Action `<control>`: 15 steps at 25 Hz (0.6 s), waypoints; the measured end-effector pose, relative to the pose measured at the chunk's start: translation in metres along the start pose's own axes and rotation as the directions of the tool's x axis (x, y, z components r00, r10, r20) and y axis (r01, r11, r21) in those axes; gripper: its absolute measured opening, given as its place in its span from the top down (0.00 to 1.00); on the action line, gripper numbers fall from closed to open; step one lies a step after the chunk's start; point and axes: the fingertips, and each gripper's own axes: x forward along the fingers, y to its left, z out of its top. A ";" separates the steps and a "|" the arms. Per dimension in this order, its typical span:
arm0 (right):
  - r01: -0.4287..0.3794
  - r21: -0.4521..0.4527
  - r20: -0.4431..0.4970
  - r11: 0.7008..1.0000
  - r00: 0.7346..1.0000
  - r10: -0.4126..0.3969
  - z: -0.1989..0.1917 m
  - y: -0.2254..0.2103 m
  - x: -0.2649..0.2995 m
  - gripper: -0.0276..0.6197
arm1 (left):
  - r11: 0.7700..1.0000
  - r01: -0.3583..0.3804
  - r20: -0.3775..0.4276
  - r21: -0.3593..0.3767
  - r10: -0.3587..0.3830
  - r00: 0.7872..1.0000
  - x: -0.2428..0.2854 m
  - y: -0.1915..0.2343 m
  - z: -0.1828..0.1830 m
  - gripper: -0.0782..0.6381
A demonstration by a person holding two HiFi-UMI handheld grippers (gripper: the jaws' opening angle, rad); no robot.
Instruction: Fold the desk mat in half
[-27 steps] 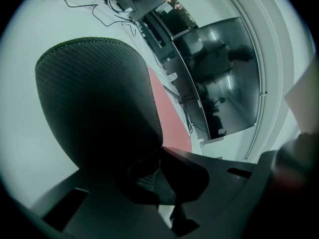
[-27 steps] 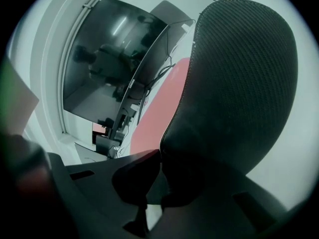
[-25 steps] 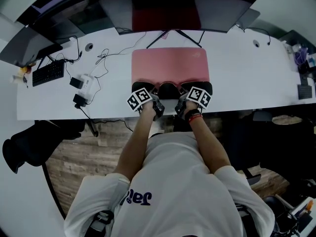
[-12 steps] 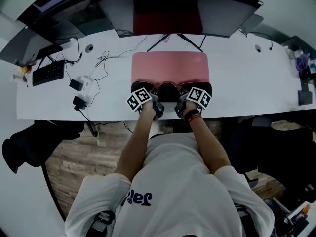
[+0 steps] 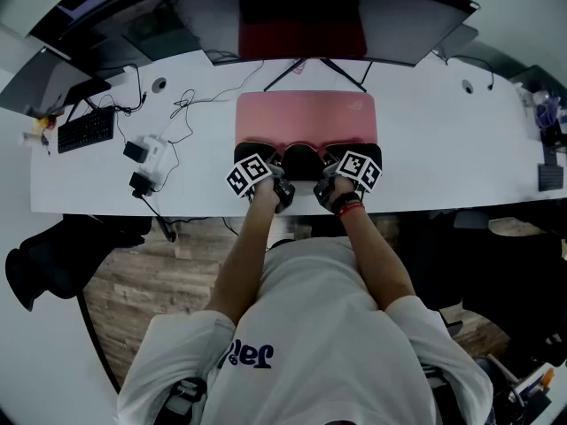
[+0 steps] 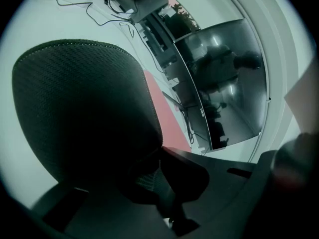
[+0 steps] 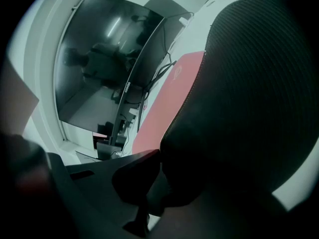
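Observation:
A pink desk mat (image 5: 306, 116) lies on the white desk (image 5: 443, 149) in front of the monitor. Its near edge is lifted and curled over, so the black textured underside (image 5: 301, 159) shows between my hands. My left gripper (image 5: 260, 156) is shut on the near left corner, and my right gripper (image 5: 348, 155) is shut on the near right corner. In the left gripper view the black underside (image 6: 84, 113) fills the left and the pink top (image 6: 167, 121) runs beyond the gripper (image 6: 159, 151). The right gripper view mirrors this, with the underside (image 7: 249, 98), the pink top (image 7: 167, 106) and the gripper (image 7: 160, 156).
A wide dark monitor (image 5: 301, 16) on a stand is just behind the mat. To the left lie a keyboard (image 5: 86, 131), loose cables (image 5: 190, 104) and a white adapter (image 5: 149, 151). Small items sit at the desk's far right end (image 5: 545, 113).
Both grippers have moved a little away from me toward the monitor, carrying the mat's near edge further over the pink surface.

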 end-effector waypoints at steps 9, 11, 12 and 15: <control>-0.026 -0.018 0.010 0.999 1.000 0.027 0.013 0.009 0.008 0.91 | 1.000 0.008 0.027 -0.025 -0.007 1.000 0.007 -0.004 0.012 0.85; -0.031 -0.016 0.012 0.999 0.999 0.031 0.016 0.010 0.010 0.91 | 1.000 0.008 0.027 -0.022 -0.007 1.000 0.010 -0.006 0.015 0.85; -0.033 -0.015 0.012 0.999 0.999 0.033 0.018 0.010 0.012 0.91 | 1.000 0.009 0.029 -0.020 -0.009 1.000 0.012 -0.008 0.016 0.85; -0.037 -0.013 0.010 0.999 0.999 0.037 0.022 0.011 0.016 0.91 | 1.000 0.011 0.032 -0.020 -0.010 0.999 0.015 -0.009 0.020 0.85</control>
